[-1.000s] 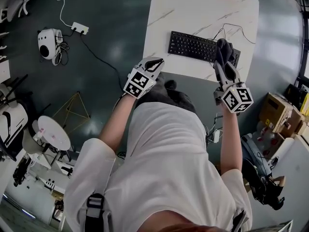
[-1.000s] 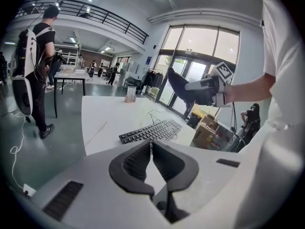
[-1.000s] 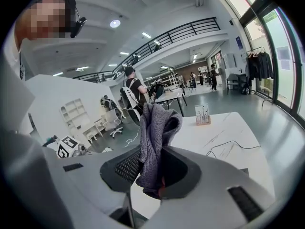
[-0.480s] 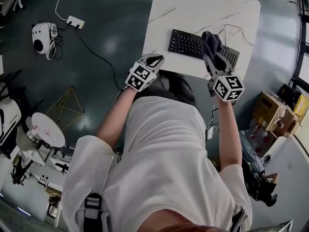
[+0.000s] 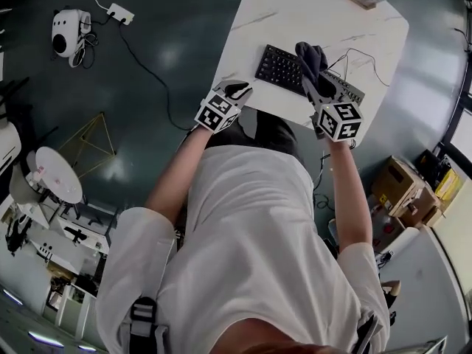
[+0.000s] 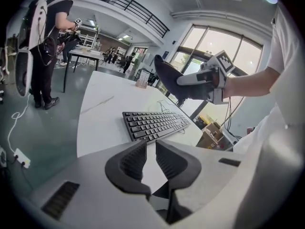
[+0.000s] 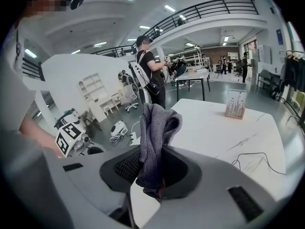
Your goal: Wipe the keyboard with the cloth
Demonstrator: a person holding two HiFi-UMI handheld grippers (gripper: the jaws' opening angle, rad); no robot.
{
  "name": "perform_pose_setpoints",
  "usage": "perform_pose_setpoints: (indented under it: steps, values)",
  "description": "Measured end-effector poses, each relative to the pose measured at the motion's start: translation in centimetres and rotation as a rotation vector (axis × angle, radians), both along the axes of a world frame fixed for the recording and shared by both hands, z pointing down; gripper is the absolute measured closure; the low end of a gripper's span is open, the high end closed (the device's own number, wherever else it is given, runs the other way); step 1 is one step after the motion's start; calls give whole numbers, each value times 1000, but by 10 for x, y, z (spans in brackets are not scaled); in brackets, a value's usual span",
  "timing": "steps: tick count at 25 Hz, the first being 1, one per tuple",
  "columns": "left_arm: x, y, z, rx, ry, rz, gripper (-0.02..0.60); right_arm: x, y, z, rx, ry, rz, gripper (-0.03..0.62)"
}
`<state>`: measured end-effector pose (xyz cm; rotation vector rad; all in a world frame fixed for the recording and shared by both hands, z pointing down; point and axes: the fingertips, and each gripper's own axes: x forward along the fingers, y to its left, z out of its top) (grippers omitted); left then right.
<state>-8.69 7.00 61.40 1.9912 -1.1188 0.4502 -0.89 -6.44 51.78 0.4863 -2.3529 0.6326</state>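
Head view: high, faces steeply down over person's torso (image 5: 251, 242); table (image 5: 310, 6) at top of frame, well off.
Left gripper view: low, close behind own jaws, faces across table (image 6: 102, 109) toward keyboard (image 6: 155, 123), near.
Right gripper view: same mounting, faces over table (image 7: 224, 128).
Shared: table in all three; keyboard (image 5: 280, 66) in first two, possibly third.

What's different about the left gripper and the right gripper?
The right gripper is shut on the grey cloth; the left gripper holds nothing and has just been opening. The right gripper is over the keyboard; the left gripper is short of it, by the table edge. Both carry a marker cube.
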Motion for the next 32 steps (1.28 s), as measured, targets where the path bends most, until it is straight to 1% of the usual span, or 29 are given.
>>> perform_pose_setpoints:
  steps: [7, 13, 18, 21, 24, 26, 32]
  values:
    - [14, -11, 20, -47, 22, -86, 508, -23, -9, 36, -28, 56, -166, 480]
    - [27, -16, 35, -84, 34, -138, 503, -39, -17, 61, -43, 97, -285, 480]
    - [35, -19, 46, -119, 48, -180, 491, -46, -16, 88, -37, 162, -410, 480]
    - [36, -19, 54, -150, 81, -224, 488, -55, -14, 103, -15, 202, -507, 480]
    - [37, -20, 60, -184, 141, -281, 486, -64, -16, 115, 15, 236, -584, 480]
    - [39, -21, 61, -199, 169, -304, 474, -72, -18, 121, 37, 252, -612, 480]
    - [42, -25, 61, -211, 209, -337, 457, -82, -12, 138, 67, 291, -667, 480]
